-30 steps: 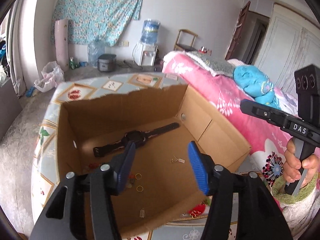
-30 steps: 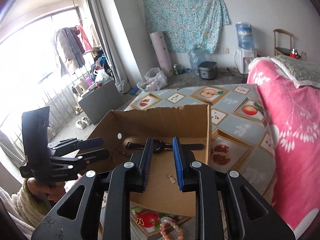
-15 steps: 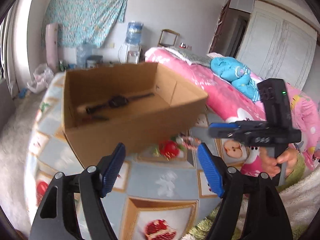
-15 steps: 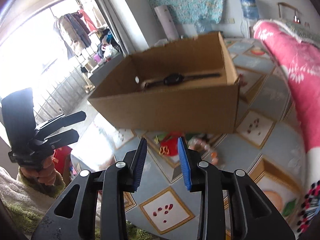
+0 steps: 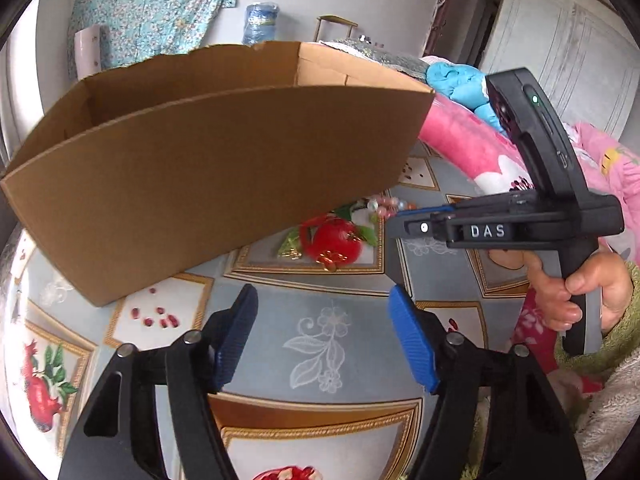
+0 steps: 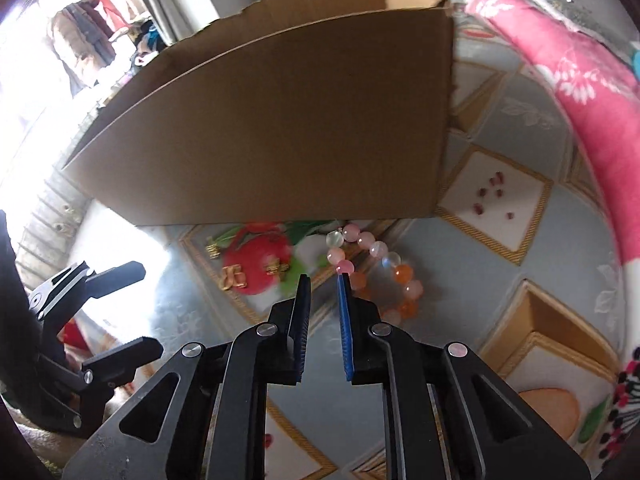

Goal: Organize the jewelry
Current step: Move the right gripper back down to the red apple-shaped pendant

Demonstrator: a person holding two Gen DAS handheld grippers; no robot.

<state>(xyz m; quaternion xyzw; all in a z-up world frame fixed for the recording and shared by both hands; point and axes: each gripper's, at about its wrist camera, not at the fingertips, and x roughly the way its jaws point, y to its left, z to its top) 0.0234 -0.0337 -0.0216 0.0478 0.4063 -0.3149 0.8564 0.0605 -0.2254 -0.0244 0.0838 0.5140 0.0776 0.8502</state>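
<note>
A brown cardboard box (image 5: 208,160) (image 6: 280,128) stands on the patterned tablecloth, its front wall hiding what lies inside. In front of it lies a pink, white and orange bead bracelet (image 6: 378,270) (image 5: 384,205). Small gold pieces (image 6: 233,278) (image 5: 330,258) rest on a red fruit print to its left. My right gripper (image 6: 323,279) (image 5: 400,222) hovers at the bracelet's left edge, its jaws closing to a narrow gap with only cloth showing between them. My left gripper (image 5: 323,294) (image 6: 151,307) is low over the cloth nearer the table edge, jaws wide but closing, holding nothing.
A pink flowered blanket (image 6: 580,92) (image 5: 480,152) borders the table on the right. A hand in a green sleeve (image 5: 576,292) holds the right gripper's handle. The tablecloth (image 5: 320,344) spreads in front of the box.
Both grippers have dropped from above the box to the cloth in front of it. The box interior with the watch has gone out of sight. The right jaws have narrowed.
</note>
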